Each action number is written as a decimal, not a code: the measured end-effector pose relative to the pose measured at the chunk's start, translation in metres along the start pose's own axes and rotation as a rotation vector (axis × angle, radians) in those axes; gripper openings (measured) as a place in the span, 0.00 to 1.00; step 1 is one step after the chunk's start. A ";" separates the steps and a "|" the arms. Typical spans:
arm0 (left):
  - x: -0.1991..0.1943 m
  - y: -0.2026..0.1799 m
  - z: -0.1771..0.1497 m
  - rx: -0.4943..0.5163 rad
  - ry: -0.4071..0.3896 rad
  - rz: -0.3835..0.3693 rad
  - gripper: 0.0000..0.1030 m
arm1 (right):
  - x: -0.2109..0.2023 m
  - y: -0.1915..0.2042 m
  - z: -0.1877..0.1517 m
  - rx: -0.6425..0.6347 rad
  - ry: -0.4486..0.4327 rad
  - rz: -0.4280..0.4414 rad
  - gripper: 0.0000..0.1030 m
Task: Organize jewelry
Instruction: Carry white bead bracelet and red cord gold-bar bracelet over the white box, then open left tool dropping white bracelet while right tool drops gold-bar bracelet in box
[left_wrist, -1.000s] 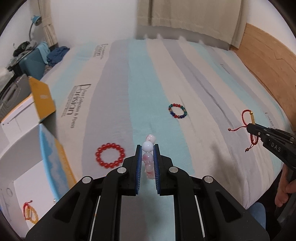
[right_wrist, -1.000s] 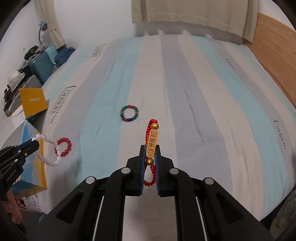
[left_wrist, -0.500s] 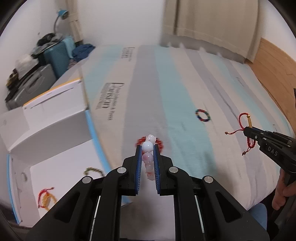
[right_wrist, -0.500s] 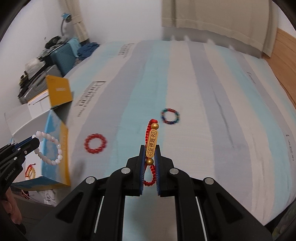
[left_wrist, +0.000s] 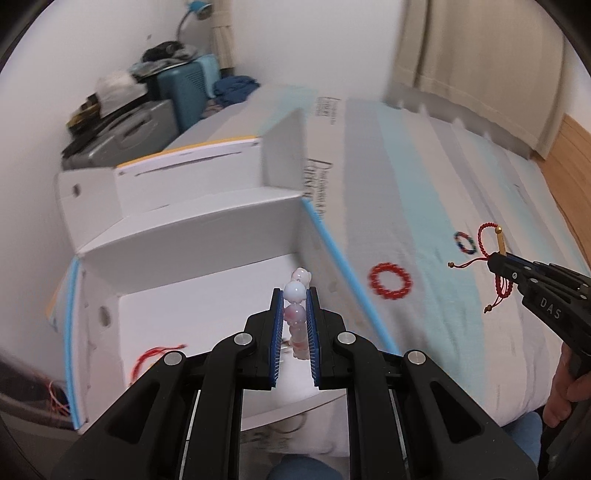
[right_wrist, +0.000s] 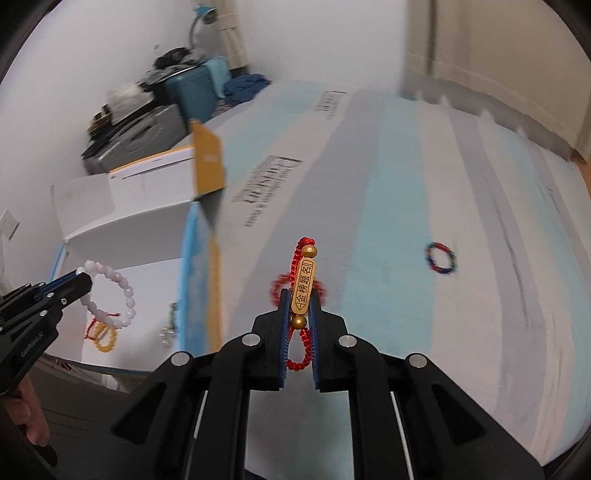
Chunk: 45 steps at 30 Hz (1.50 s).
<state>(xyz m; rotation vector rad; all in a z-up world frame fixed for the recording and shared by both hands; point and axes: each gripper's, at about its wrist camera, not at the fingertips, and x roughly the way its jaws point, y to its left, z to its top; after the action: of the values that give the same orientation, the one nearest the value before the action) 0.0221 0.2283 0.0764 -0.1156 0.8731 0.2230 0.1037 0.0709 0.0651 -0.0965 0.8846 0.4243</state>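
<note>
My left gripper is shut on a white and pink bead bracelet, held over the open white box beside the bed. From the right wrist view, that bracelet hangs as a loop from the left gripper above the box floor. My right gripper is shut on a red cord bracelet with a gold bar charm, over the striped bed. The left wrist view shows the right gripper to the right, with the red cord bracelet dangling from it.
A red bead bracelet and a dark multicoloured bead bracelet lie on the striped mattress. Inside the box lie a red cord piece, a yellow bead bracelet and small items. Suitcases stand behind the box.
Both grippers have swung left, keeping their bracelets. The left one went from above the bed, near the red bead bracelet, to above the open box. The right one now hangs near the red bead bracelet.
</note>
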 end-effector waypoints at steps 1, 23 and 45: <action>-0.001 0.006 -0.001 -0.007 0.000 0.005 0.11 | 0.000 0.009 0.001 -0.011 -0.002 0.007 0.08; 0.008 0.136 -0.036 -0.156 0.086 0.087 0.11 | 0.054 0.164 -0.003 -0.200 0.098 0.130 0.08; 0.085 0.169 -0.070 -0.177 0.266 0.113 0.11 | 0.149 0.186 -0.034 -0.229 0.318 0.098 0.09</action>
<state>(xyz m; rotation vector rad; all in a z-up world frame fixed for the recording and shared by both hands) -0.0176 0.3919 -0.0352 -0.2656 1.1254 0.3972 0.0877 0.2800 -0.0533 -0.3393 1.1545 0.6121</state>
